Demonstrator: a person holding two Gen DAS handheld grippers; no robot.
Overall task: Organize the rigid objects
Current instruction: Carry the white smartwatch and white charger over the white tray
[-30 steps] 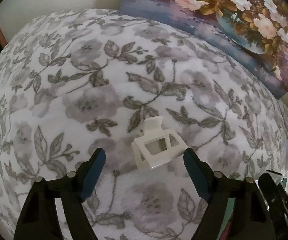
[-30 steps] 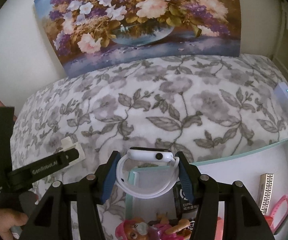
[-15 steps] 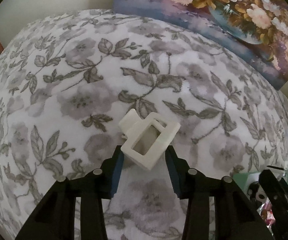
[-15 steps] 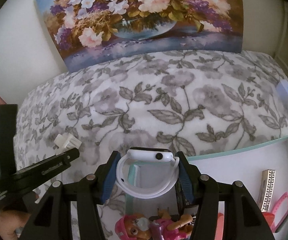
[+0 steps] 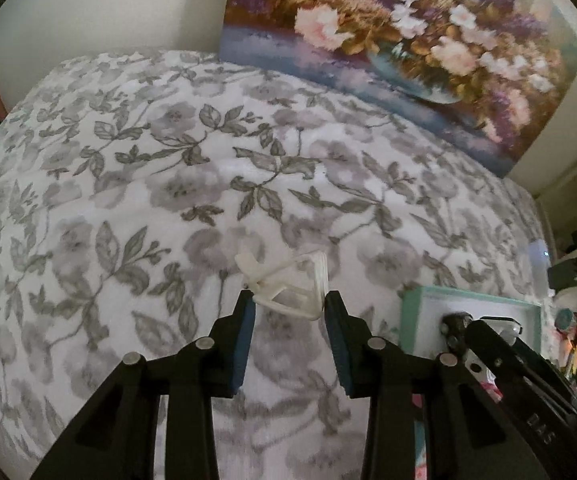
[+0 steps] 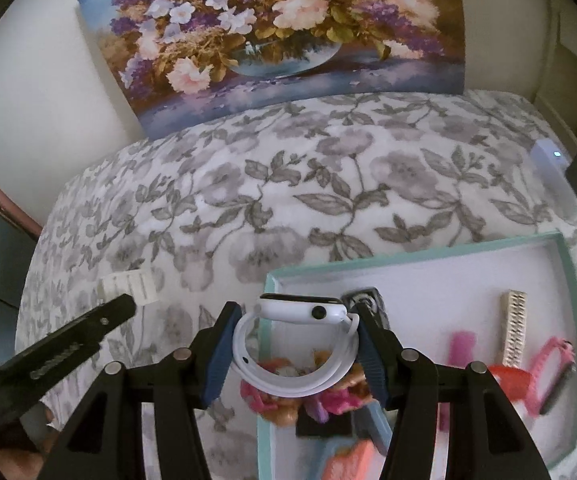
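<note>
Floral bedspread (image 5: 168, 184); white hair clip (image 5: 288, 290) pinched between left claw (image 5: 287, 304) tips.

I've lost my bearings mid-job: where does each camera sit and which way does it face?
Left wrist: on the left gripper, angled down at the floral bedspread; its fingers pinch a white hair claw clip.
Right wrist: on the right gripper, over the teal tray, holding a white smartwatch.
Shared: bedspread, tray, flower painting.
</note>
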